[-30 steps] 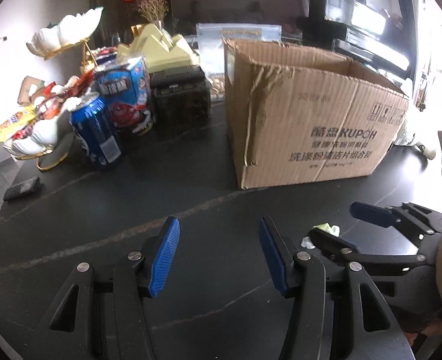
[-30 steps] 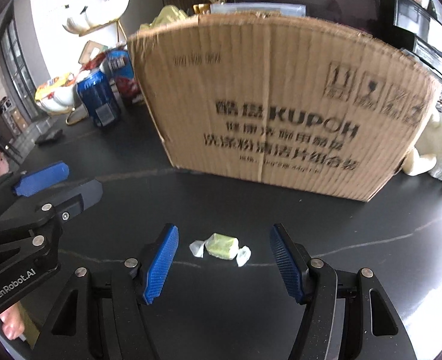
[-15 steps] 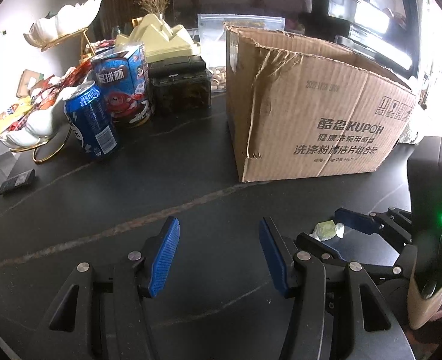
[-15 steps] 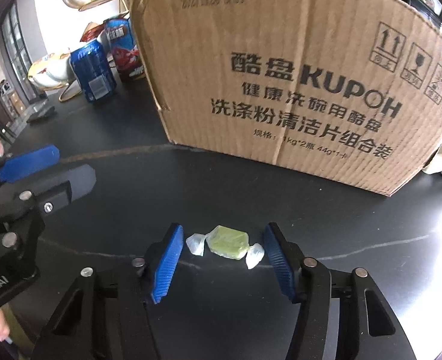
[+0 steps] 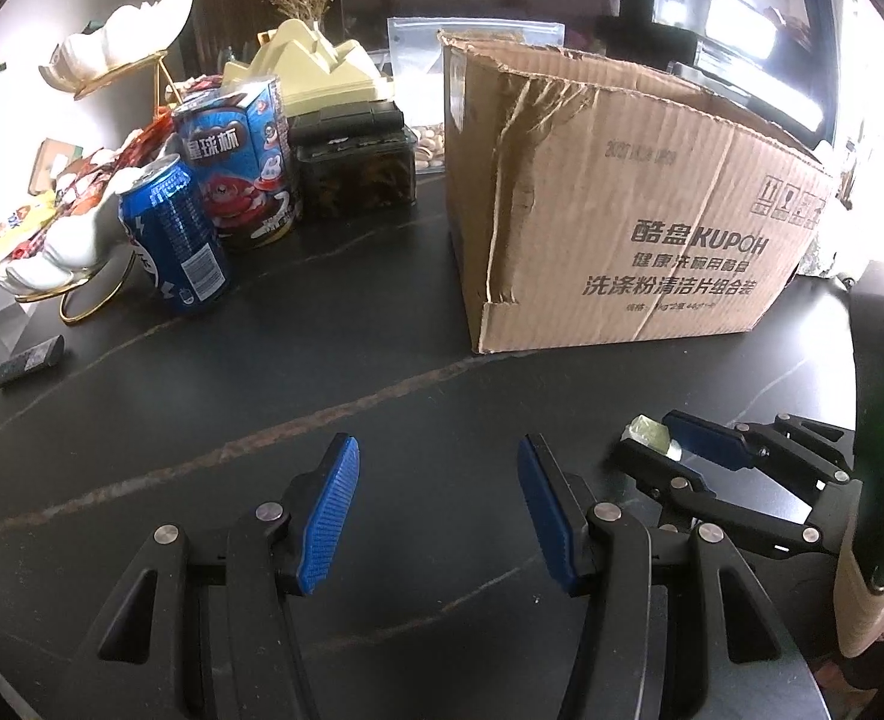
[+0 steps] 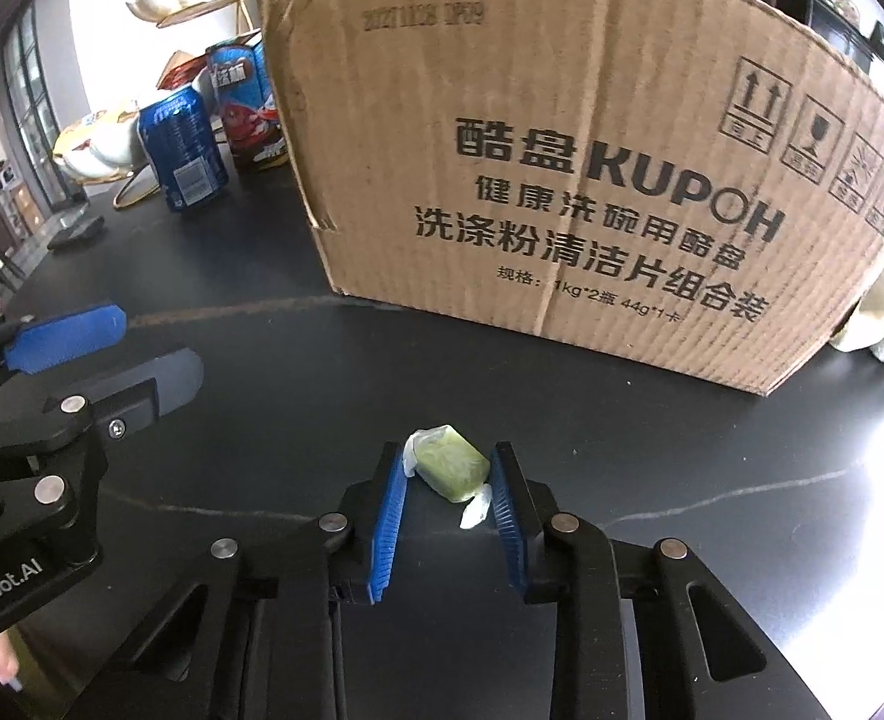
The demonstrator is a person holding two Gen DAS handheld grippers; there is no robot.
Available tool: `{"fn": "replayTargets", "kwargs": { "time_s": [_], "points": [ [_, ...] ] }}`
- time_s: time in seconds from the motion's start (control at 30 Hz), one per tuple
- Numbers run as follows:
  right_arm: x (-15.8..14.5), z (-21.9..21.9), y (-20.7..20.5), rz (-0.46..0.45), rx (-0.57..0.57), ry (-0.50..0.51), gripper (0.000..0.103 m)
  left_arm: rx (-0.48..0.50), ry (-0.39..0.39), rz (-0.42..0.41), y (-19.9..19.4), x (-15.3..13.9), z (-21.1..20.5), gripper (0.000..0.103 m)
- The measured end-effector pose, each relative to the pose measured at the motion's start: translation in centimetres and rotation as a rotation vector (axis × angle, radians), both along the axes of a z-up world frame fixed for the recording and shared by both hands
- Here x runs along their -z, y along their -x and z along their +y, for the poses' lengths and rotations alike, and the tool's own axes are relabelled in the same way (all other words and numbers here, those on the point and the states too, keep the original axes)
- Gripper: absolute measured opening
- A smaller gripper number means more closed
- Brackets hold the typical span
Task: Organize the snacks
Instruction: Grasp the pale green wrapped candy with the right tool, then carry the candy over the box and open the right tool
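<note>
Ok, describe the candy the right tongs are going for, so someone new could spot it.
Find the big cardboard box printed KUPOH on the dark table. In front of it, the right tongs are closing around a small pale green candy in clear wrap with white twisted ends. It is the only loose snack there; the cans and packets stand left of the box.

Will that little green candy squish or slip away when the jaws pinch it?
The green candy looks like a firm block, so it probably won't squish much. Its clear wrapper looks shiny, so it might slip or twist; it already sits slantwise between the closing jaws of the right gripper. Being so small, it's likely very light.
</note>
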State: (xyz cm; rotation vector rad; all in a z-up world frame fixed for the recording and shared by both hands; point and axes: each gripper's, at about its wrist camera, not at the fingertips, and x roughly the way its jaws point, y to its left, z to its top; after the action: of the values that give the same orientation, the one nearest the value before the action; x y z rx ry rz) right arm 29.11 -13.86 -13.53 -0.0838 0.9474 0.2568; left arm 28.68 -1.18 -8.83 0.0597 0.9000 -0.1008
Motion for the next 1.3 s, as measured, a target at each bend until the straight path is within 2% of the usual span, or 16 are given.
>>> {"fn": "replayTargets", "kwargs": {
  "time_s": [0.4,0.63,1.03,1.3],
  "points": [
    [-2.8,-1.2,1.2,-0.048,0.033,-0.034,0.030,0.019,-0.007,-0.030,1.0,-1.1,-0.6,0.054],
    [-5.2,-2.0,2.2,-0.088,0.047,-0.065,0.030,0.025,-0.019,-0.067,2.0,-2.9,-1.1,0.054],
    [-9.8,-3.9,3.6,-0.158,0.071,-0.113,0.030,0.040,-0.014,-0.142,2.8,-7.9,-2.0,0.054],
    [-13.8,-4.5,3.2,-0.225,0.072,-0.092,0.030,0.072,-0.010,-0.174,2.4,-12.0,-2.7,0.056]
  ]
}}
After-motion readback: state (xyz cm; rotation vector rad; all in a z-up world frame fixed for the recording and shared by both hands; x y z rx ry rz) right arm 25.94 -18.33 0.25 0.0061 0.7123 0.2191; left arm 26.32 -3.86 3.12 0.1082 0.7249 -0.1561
